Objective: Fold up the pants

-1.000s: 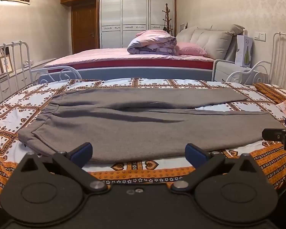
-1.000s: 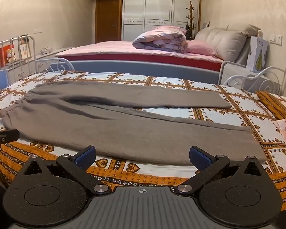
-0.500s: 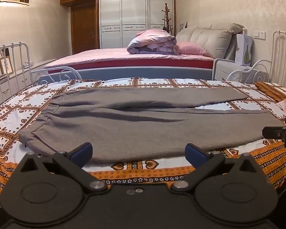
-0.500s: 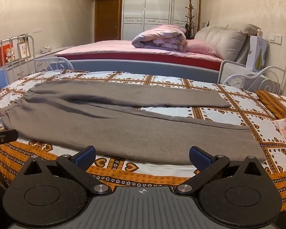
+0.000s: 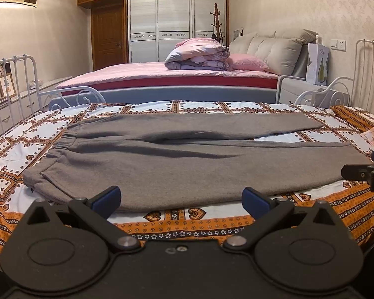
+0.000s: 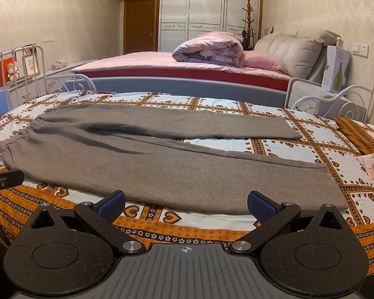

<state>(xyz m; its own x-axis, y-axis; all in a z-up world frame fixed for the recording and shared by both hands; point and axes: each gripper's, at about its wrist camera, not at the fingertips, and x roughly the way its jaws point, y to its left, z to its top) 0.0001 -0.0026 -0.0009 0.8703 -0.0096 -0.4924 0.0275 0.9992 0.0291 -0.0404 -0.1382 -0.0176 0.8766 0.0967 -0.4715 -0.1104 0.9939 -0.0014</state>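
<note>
Grey fleece pants [image 5: 177, 159] lie flat across the middle of the frame on a bed with an orange-and-white heart-patterned sheet [image 5: 25, 144], waistband at left, the two legs stretching right and splayed apart. At lower centre of its own view, the left tool [image 5: 181, 196] gapes wide, empty, just short of the near pant edge. Likewise the right tool [image 6: 186, 203] stands wide and empty.

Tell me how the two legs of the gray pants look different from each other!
The near leg lies closest to the grippers and slants toward the bedspread's front edge; the far leg lies straighter, toward the pink bed. The near leg's hem reaches further right than the far leg's. Both are plain gray, flat, joined at the waistband, with a wedge of bedspread showing between them.
</note>
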